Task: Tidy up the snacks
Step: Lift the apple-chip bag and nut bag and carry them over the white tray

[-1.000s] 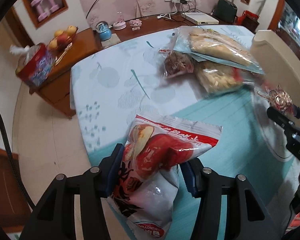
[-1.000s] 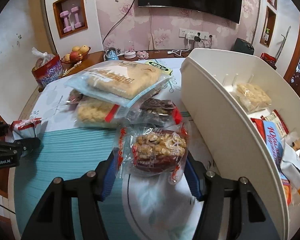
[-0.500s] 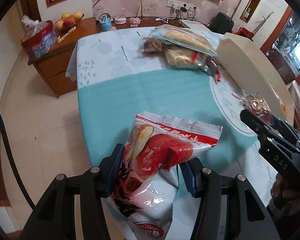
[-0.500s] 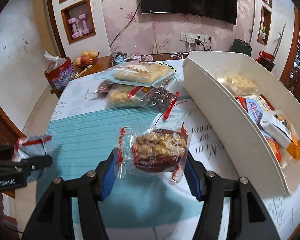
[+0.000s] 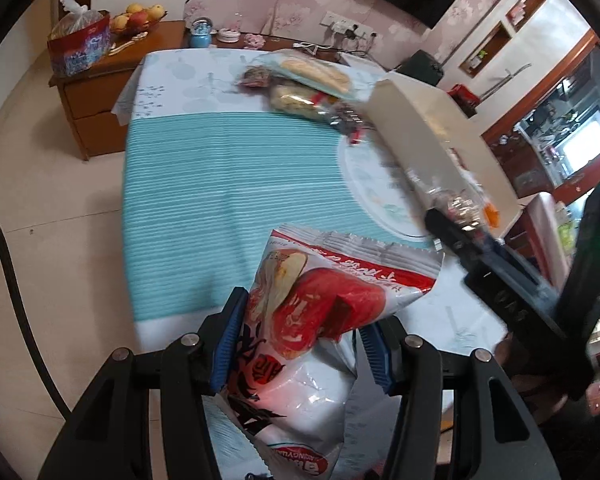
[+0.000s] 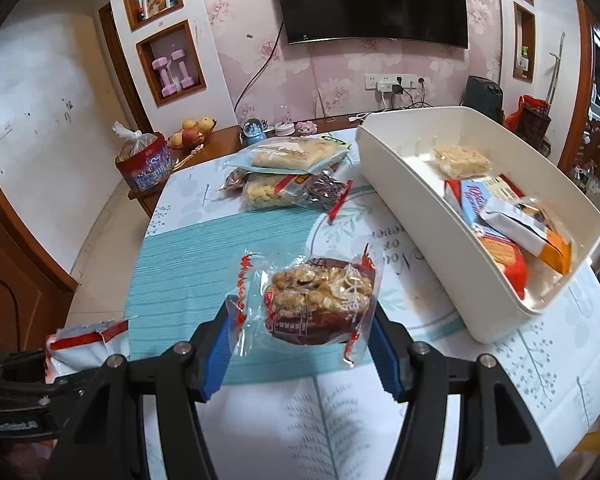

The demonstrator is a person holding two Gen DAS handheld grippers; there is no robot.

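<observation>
My left tongs (image 5: 300, 336) are gripping a red-and-white snack bag (image 5: 320, 320), the blue pads (image 5: 230, 340) pressing into its sides while its crimped top is sticking up above the worktop (image 5: 228, 184). From the right camera I am seeing that same bag (image 6: 86, 344) at the lower left, clamped in the left tongs (image 6: 32, 384) beyond the worktop's edge.

My right tongs (image 6: 302, 344) are holding a clear packet of nut cake (image 6: 312, 300), pinched by its sides and sitting roughly level between the blue pads (image 6: 218, 354). It is hanging above the teal striped part of the worktop (image 6: 188, 264), near the white bin (image 6: 420, 216), not touching it. In the left camera the right tongs (image 5: 456, 220) are showing at the right edge, blurred, with the packet (image 5: 458, 202) in front of the bin's near wall (image 5: 420, 140).

The bin is standing on the right side of the worktop, and I am seeing several snacks lying inside it: a pale crumbly bar (image 6: 462, 162) at the far end, then a blue-and-white pack (image 6: 474, 204), a white-and-orange pack (image 6: 528, 232) and a red one (image 6: 508, 264) toward the near end.

A small heap of bags is lying at the far end of the worktop: a flat bread pack (image 6: 292, 156) on top, a yellow crumbly bag (image 6: 268, 194) and a dark one (image 6: 326, 192) underneath.
</observation>
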